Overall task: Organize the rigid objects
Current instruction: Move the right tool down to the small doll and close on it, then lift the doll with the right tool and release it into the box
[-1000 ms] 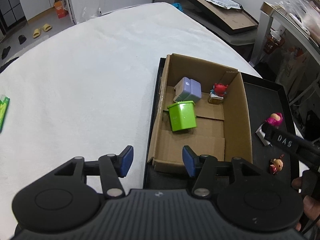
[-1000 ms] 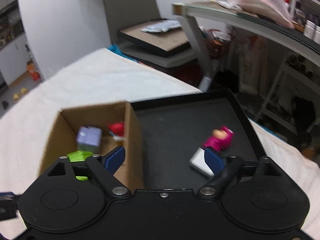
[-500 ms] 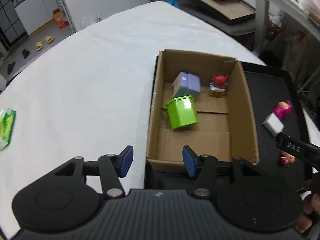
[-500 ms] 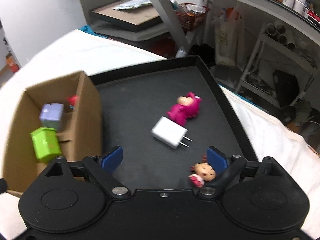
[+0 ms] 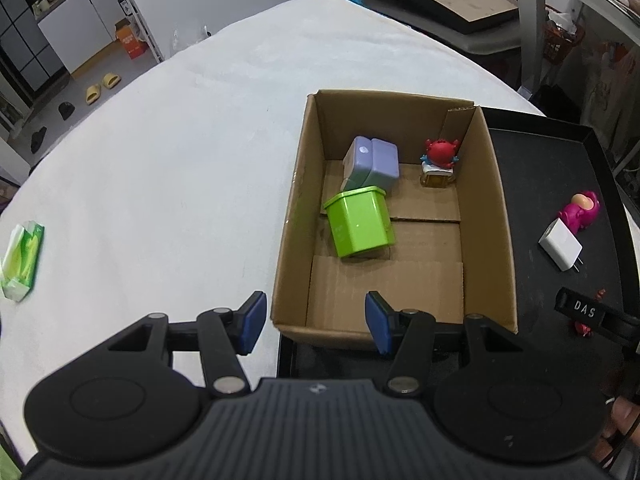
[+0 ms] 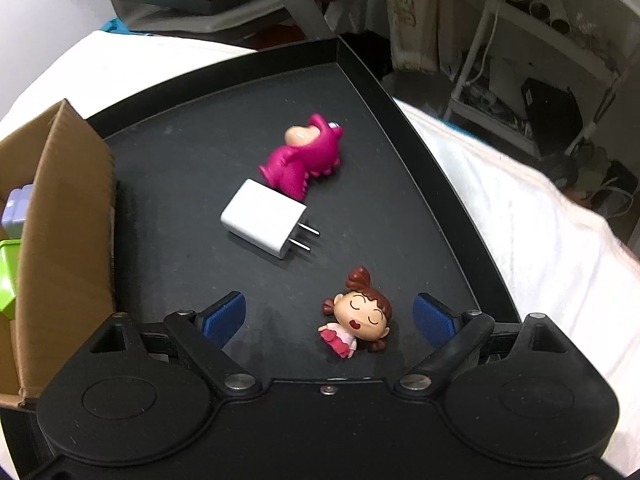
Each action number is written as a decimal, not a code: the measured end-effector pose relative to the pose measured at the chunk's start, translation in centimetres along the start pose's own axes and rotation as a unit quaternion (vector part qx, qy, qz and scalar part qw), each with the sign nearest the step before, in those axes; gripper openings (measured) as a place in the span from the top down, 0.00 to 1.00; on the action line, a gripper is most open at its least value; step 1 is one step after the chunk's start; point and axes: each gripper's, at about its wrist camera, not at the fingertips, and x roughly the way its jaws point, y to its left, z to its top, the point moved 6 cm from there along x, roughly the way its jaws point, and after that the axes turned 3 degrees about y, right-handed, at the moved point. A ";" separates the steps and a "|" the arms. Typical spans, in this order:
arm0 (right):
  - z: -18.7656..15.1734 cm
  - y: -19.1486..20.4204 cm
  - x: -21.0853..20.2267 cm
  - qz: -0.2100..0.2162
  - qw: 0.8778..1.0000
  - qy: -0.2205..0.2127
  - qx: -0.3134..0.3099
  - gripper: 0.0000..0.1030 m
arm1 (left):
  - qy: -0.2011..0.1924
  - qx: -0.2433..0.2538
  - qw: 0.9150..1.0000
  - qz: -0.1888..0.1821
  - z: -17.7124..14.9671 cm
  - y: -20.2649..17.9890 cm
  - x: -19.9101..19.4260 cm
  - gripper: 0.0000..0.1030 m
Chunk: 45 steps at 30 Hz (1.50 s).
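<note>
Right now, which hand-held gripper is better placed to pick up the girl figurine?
Right. The right hand-held gripper is open with the girl figurine between its fingers; the left hand-held gripper hovers at the cardboard box.

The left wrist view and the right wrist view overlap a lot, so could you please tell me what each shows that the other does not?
Only the left wrist view shows the red crab figure inside the cardboard box, the green packet on the white tablecloth, and the open left claw.

Only the right wrist view clearly shows the sleeping girl figurine, lying between the fingers of the open right claw.

Both show the box, green container, purple block, white charger, pink figure and black tray.
</note>
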 end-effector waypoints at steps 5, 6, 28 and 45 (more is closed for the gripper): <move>-0.5 -0.2 0.7 0.011 1.000 0.017 0.002 0.46 | 0.002 0.016 1.000 0.013 0.2 -0.9 0.2 0.49; -0.6 -0.4 0.8 0.008 1.000 0.017 0.002 0.57 | 0.003 0.018 1.000 0.014 0.2 -1.1 0.2 0.49; 1.0 0.5 -5.2 0.105 0.993 -0.059 -0.004 0.61 | -0.003 -0.001 1.000 0.004 0.6 1.2 -0.4 0.48; 2.0 7.4 -11.9 0.185 0.961 -0.171 -0.113 0.61 | -0.006 -0.020 0.999 -0.047 0.2 3.8 1.0 0.49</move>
